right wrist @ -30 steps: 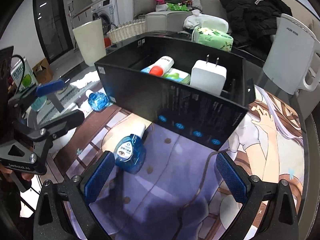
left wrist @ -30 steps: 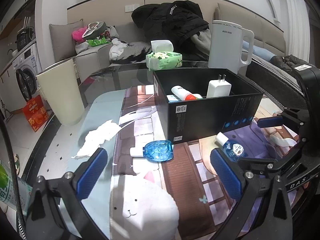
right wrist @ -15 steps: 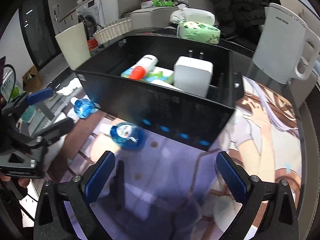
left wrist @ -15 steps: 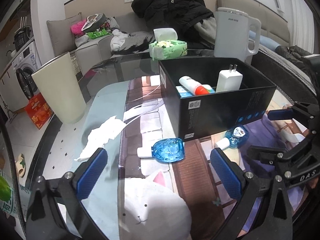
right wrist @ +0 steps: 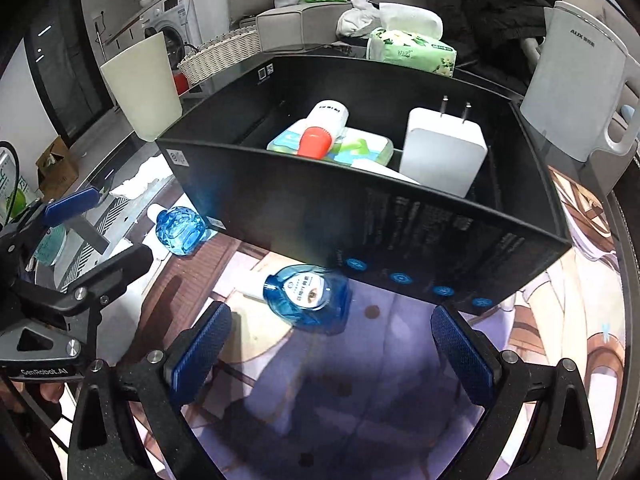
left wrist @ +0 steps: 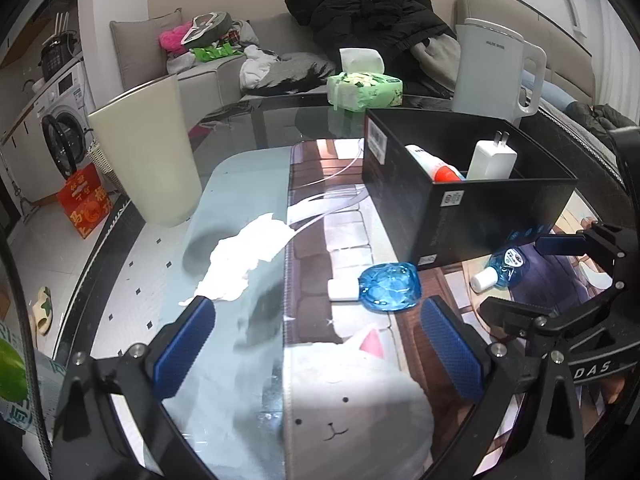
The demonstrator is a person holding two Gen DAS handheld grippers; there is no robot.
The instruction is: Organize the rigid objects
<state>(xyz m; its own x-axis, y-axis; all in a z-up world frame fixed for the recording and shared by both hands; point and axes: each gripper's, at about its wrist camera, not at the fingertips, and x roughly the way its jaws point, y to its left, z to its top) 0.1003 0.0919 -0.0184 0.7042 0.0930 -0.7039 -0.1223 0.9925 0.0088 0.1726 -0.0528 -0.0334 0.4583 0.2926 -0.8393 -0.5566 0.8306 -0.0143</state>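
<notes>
Both tongs gape wide and hold nothing. The left tongs (left wrist: pixel 316 344) hang over the desk (left wrist: pixel 160 280) short of one blue bottle (left wrist: pixel 390 292) lying on its side. The right tongs (right wrist: pixel 332 344) hover just before the second blue bottle (right wrist: pixel 306 294), which lies against the front wall of the black box (right wrist: pixel 400 232). Two bottles sit outside; inside the box I count one charger (right wrist: pixel 442 156), one white tube with an orange cap (right wrist: pixel 324 128) and one green pack (right wrist: pixel 360 148). A crumpled tissue (left wrist: pixel 244 256) lies left of the mat

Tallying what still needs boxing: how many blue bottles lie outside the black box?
2: one blue bottle against the black box's front wall, another by its left corner. None visible inside.
</notes>
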